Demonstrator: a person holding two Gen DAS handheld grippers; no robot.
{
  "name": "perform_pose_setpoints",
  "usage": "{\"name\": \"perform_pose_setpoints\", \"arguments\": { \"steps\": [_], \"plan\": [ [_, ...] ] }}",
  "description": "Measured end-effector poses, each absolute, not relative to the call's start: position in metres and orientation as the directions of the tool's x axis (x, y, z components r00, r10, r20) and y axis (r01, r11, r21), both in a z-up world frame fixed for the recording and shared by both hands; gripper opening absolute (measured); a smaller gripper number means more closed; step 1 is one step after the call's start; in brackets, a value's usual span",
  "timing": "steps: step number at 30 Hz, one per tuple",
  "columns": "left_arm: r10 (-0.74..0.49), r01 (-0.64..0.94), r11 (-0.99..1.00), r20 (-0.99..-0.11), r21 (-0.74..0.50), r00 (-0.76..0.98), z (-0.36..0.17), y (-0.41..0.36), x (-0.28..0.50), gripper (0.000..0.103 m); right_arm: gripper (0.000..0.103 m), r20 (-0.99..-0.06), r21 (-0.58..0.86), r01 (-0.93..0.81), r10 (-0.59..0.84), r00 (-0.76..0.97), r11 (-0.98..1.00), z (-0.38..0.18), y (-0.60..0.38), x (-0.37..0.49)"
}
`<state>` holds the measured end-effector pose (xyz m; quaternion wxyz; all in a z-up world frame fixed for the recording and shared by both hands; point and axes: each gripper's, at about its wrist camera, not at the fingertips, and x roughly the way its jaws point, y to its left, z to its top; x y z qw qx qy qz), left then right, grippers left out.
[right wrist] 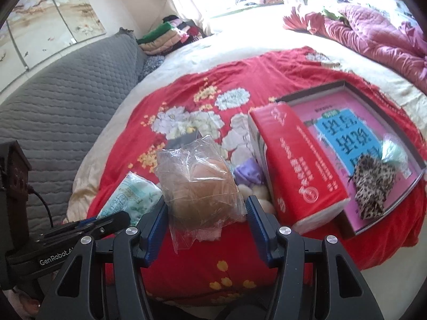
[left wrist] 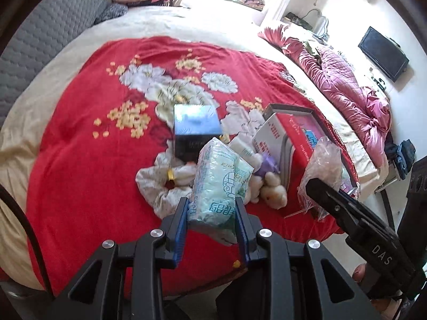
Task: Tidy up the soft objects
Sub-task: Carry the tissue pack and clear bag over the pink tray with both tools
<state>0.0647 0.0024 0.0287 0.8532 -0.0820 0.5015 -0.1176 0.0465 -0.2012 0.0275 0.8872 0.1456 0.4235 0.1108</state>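
Left wrist: claw (left wrist: 212, 224) grips tissue pack (left wrist: 221, 178)

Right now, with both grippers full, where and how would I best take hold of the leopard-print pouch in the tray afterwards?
Grip the leopard-print pouch across its gathered upper end, where it narrows next to the pale green bit, coming down from above. It lies flat on the pink book inside the shallow tray, so the rim probably blocks a sideways approach, and the soft fabric should bunch easily between the pads.

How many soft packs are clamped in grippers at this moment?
2. The green tissue pack sits in the left gripper; the clear bag with a brown item sits in the right gripper.
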Motion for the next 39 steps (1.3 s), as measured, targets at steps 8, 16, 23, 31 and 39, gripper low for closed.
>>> {"name": "perform_pose_setpoints", "arguments": {
  "steps": [8,16,23,31,39],
  "plan": [
    [-0.271,0.178,0.962,-0.809,-0.208,0.522,0.06,-0.023,0.07,0.032,0.059,-0.683,0.355,-0.075,0.313,0.66,0.932,0.055,-0.214,0.05],
    [-0.274,0.221,0.959,-0.788,-0.178,0.552,0.079,-0.046,0.078,0.032,0.059,-0.664,0.327,-0.06,0.274,0.696,0.943,0.069,-0.231,0.052],
    [-0.286,0.254,0.952,-0.784,-0.169,0.551,0.084,-0.066,0.083,0.032,0.059,-0.648,0.309,-0.03,0.233,0.725,0.951,0.077,-0.25,0.051],
    [-0.313,0.323,0.934,-0.783,-0.151,0.539,0.087,-0.106,0.094,0.032,0.059,-0.648,0.336,0.054,0.19,0.738,0.94,0.077,-0.287,0.052],
    [-0.352,0.401,0.904,-0.79,-0.148,0.502,0.082,-0.157,0.106,0.032,0.059,-0.651,0.327,0.171,0.09,0.754,0.929,0.076,-0.344,0.051]
  ]
}}
